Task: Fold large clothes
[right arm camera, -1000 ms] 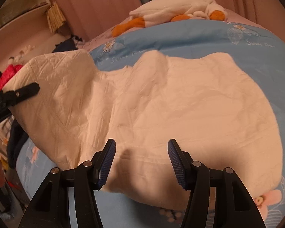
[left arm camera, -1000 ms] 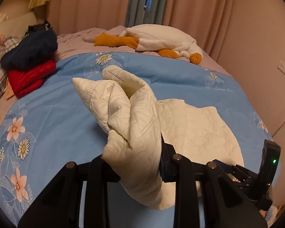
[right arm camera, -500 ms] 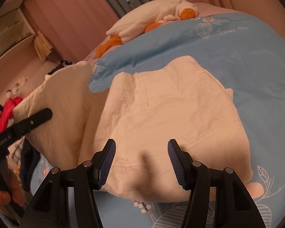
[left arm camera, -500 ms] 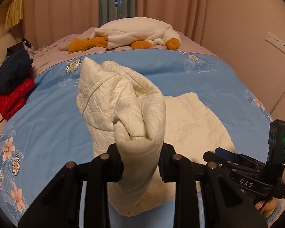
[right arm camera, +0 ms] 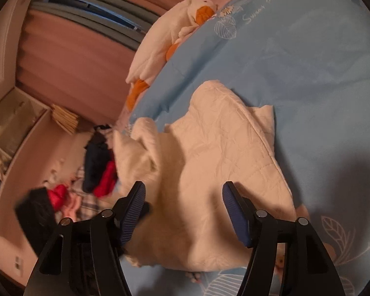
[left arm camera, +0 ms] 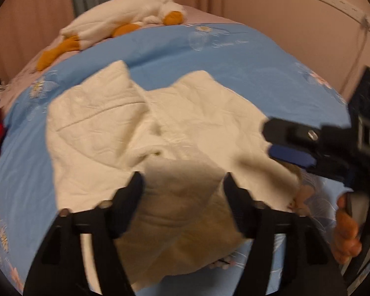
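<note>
1. Left gripper (left arm camera: 182, 192): jaws spread wide, holding nothing. It hangs just above the near, shadowed part of the garment (left arm camera: 160, 133), apparently placed to choose the next grip.
2. Right gripper (right arm camera: 183, 209): jaws likewise apart and empty, poised over the garment's near edge. The left view confirms this from the side, showing its blue pad (left arm camera: 291, 156) clear of the cloth.
3. Garment: cream, quilted, lying on the blue quilt (left arm camera: 234, 59), one part doubled over the body. The fold looks partial and lumpy; judged early to midway.
4. Left view only: the person's hand (left arm camera: 345, 231) on the right tool's handle, and a wall socket (left arm camera: 340, 3).
5. Right view only: a heap of dark and red clothes (right arm camera: 98, 170) beyond the garment's far side, likely awaiting folding.
6. Farthest, in both views: a plush duck (left arm camera: 116, 29) at the bed's head, before the curtains (left arm camera: 49, 7).
</note>
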`<state>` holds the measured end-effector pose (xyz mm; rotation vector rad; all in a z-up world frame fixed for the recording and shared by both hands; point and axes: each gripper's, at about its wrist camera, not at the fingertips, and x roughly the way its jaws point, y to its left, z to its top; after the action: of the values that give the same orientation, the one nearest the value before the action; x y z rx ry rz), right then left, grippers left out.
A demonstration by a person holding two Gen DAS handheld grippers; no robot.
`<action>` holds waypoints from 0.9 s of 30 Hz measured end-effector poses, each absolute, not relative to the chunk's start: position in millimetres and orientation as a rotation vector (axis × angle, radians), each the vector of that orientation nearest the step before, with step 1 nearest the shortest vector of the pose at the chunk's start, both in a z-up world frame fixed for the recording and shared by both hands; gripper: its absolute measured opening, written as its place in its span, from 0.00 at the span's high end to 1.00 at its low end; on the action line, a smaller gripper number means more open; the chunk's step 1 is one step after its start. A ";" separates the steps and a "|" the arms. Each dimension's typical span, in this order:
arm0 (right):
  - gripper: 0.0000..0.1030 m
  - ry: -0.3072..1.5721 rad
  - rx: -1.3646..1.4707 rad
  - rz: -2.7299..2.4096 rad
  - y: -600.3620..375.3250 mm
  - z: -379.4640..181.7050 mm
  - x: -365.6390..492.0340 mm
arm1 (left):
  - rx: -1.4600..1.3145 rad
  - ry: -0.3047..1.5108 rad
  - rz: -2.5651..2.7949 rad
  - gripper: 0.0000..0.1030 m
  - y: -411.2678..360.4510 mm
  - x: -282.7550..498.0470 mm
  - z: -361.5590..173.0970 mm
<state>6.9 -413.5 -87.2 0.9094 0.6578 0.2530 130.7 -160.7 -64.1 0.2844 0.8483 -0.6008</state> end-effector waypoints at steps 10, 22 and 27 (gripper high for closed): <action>0.18 0.785 0.942 0.489 -396.7 -85.2 55.7 | -0.218 0.952 -0.905 0.07 -99.6 150.7 -58.2; 0.28 0.966 0.733 0.608 -324.3 -79.9 130.4 | -0.186 0.946 -0.912 0.07 -108.3 142.4 -45.3; 0.77 0.895 0.583 0.596 -312.3 -67.2 121.0 | -0.225 0.964 -0.940 0.08 -97.3 148.3 -39.2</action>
<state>121.0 -312.3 -67.2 0.5833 0.8950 0.5963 148.3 -97.3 -39.2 -0.2248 0.9636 -0.9396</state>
